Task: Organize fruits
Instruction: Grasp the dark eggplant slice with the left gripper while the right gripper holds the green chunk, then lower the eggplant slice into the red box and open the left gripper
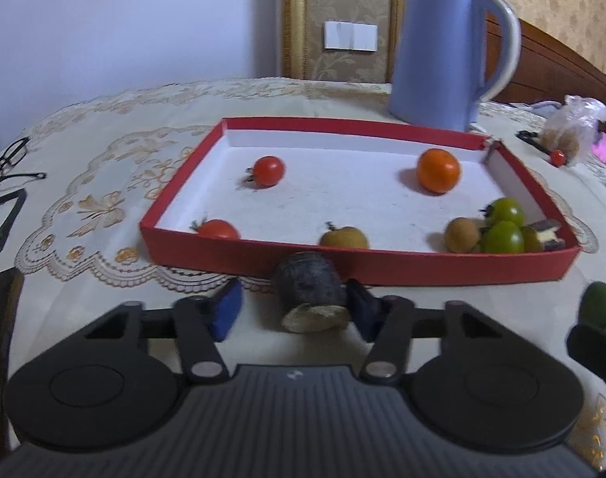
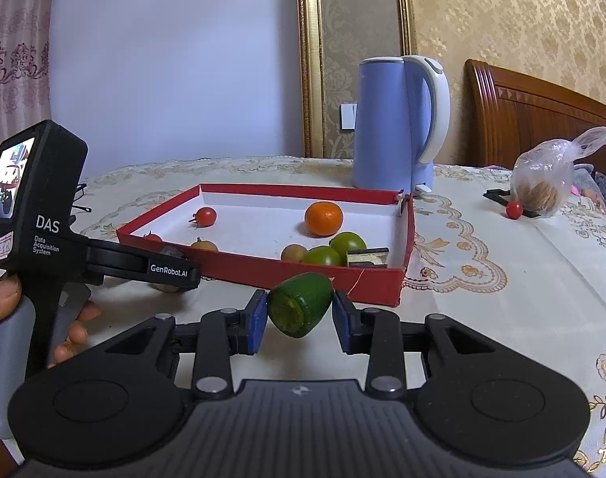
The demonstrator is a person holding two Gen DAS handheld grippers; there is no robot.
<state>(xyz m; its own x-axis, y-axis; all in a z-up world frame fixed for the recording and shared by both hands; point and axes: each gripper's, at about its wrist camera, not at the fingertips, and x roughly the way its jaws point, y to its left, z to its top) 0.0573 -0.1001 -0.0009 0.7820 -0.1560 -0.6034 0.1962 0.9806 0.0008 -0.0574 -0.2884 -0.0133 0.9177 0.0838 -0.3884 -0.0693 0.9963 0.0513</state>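
A red tray with a white floor holds an orange, two red tomatoes, green tomatoes, brown longans and a dark cut piece. My left gripper is open around a dark sugarcane chunk lying on the cloth before the tray; only the right pad touches it. My right gripper is shut on a green cucumber piece, held just before the tray's front wall.
A blue kettle stands behind the tray. A plastic bag and a small red tomato lie at the far right. Eyeglasses lie at the left. A lace cloth covers the table.
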